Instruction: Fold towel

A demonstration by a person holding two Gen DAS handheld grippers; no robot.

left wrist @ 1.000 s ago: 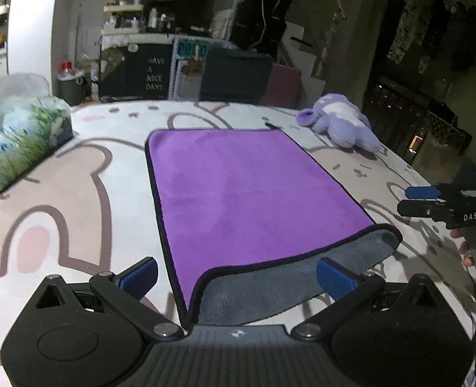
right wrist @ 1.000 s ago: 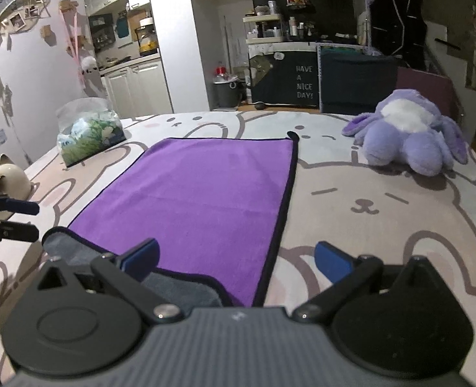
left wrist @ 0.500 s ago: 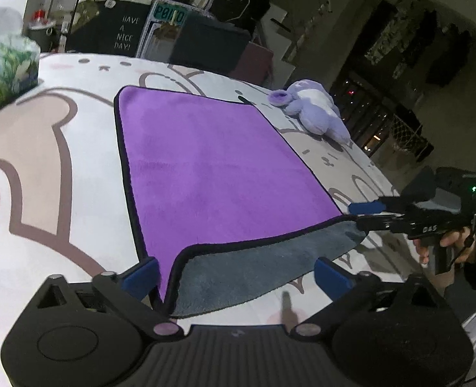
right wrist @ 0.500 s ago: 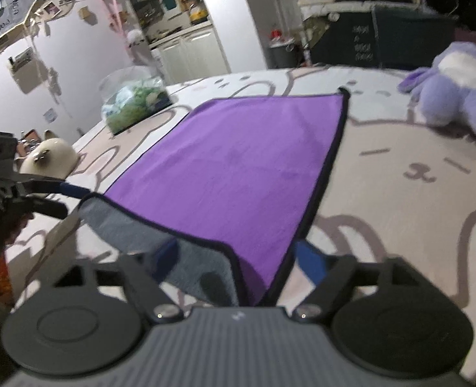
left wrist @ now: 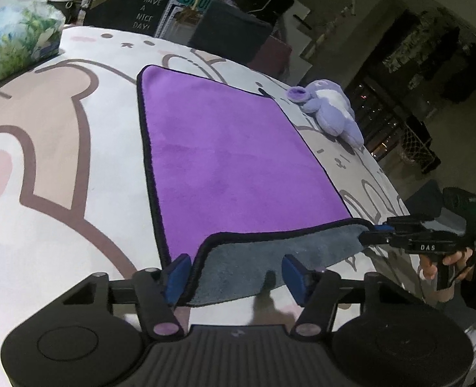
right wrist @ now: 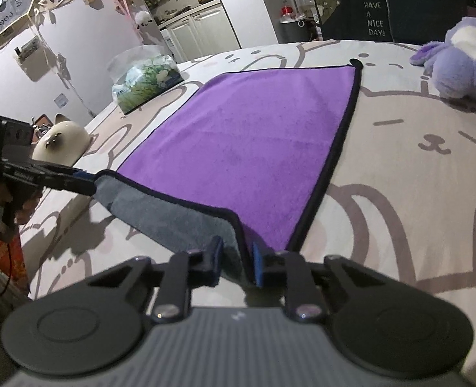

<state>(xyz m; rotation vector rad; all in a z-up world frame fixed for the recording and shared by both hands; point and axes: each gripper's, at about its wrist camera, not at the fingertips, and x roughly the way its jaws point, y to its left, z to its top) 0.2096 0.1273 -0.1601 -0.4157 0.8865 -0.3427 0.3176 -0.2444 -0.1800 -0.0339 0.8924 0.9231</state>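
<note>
A purple towel (left wrist: 231, 154) with a black hem and a grey underside lies flat on the bear-print table cover (left wrist: 60, 161); it also shows in the right wrist view (right wrist: 263, 135). Its near edge is lifted and turned over, grey side (left wrist: 270, 258) up. My left gripper (left wrist: 236, 277) is partly open, its fingers either side of the near left corner, not clamped. In the right wrist view the left gripper (right wrist: 86, 182) touches that corner. My right gripper (right wrist: 236, 266) is shut on the near right corner; it also shows in the left wrist view (left wrist: 375, 232).
A purple plush toy (left wrist: 331, 113) lies on the table to the right of the towel. A tissue pack (right wrist: 146, 82) sits at the far left. A white cat-shaped object (right wrist: 60, 140) stands beyond the table's left edge. Dark furniture stands behind the table.
Both grippers have closed in on the towel's near corners. The right one has shut on its corner and lifted it; the left jaws have narrowed around theirs.
</note>
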